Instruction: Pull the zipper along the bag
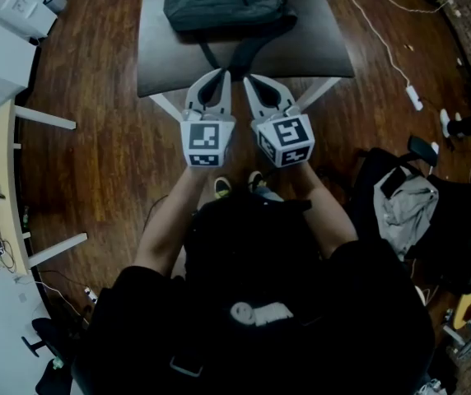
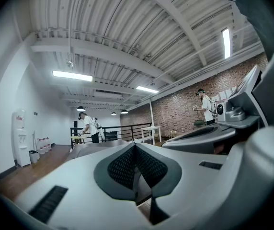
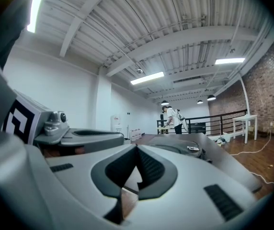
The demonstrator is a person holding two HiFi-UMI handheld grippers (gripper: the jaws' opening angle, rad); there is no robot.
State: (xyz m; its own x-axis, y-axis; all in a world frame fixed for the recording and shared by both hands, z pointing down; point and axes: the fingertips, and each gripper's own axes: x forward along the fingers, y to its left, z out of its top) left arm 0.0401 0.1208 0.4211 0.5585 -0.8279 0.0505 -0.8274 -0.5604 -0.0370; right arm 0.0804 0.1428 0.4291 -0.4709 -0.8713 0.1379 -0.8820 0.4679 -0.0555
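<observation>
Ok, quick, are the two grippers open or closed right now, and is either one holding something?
Left gripper: closed, holding nothing.
Right gripper: closed, holding nothing.

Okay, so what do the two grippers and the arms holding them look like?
Both the left gripper and right gripper have pale grey, tapering shells with dark textured pads inside the jaws. Each carries a white cube printed with black square markers. No cables show. The person wears a black top with forearms uncovered.
</observation>
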